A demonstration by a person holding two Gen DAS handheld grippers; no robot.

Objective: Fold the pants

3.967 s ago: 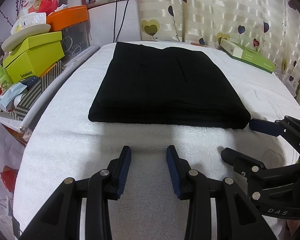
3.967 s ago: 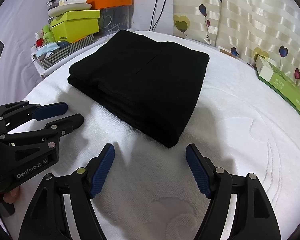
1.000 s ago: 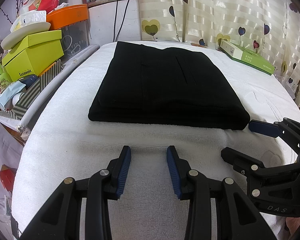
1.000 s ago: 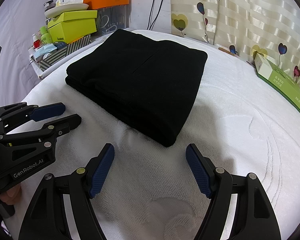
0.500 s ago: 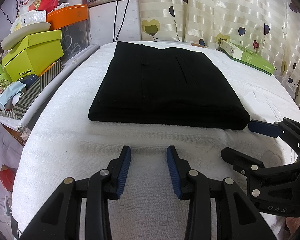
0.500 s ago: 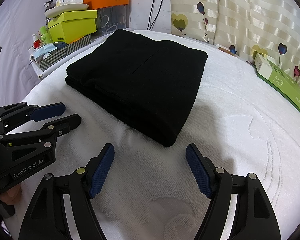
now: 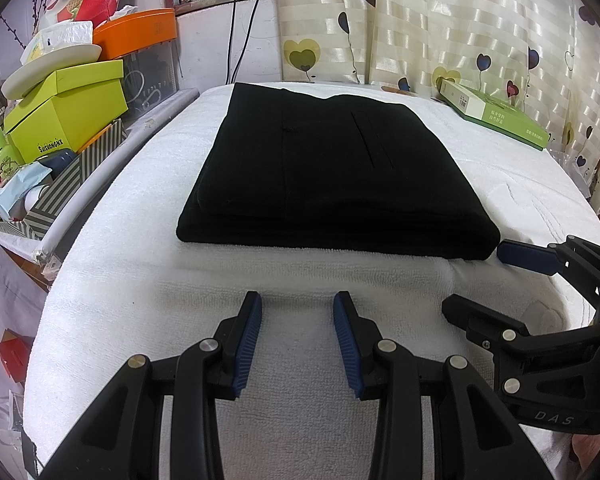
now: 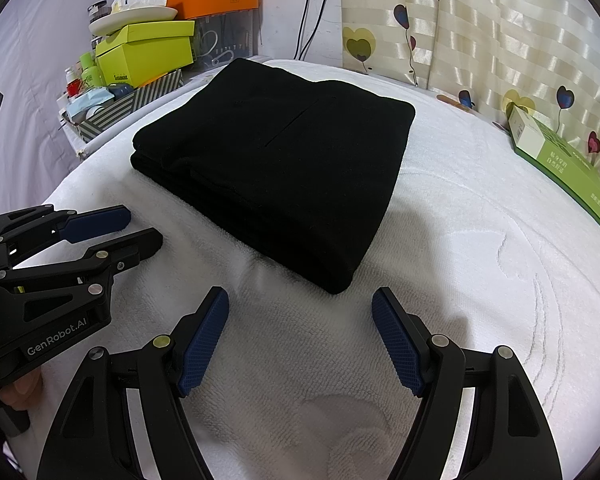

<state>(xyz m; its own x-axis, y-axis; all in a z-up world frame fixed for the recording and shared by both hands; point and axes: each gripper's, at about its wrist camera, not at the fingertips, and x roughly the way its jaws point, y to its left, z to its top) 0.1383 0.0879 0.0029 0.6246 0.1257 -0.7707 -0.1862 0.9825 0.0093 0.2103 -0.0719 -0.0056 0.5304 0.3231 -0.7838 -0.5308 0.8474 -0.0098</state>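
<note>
Nearest, the left tool (image 7: pixel 297 334) hovers low over the white towel-covered worktop (image 7: pixel 120 280), its blue pads a modest gap apart with nothing between them. The right tool (image 8: pixel 300 340) sits just beside it to the right, spread wider and likewise empty.

Just ahead of both tools lie the black pants (image 7: pixel 332 176), already a flat, squared stack of several layers. The stack's near edge runs across in front of the left tool, and its near right corner points toward the gap of the right tool without touching either pad.

The cloth looks soft, light and limp, so it should sag if lifted by one point; thick layered edges may slide over one another. Any further hold seems best taken at the two near corners, pinching all layers together. Judged from the tidy shape, folding appears done or nearly so.

Farther off, beyond the pants and to the right, a green box (image 7: pixel 496 116) rests by the heart-print curtain (image 7: pixel 460 20); to the far left stand stacked boxes (image 7: pixel 64 108).
</note>
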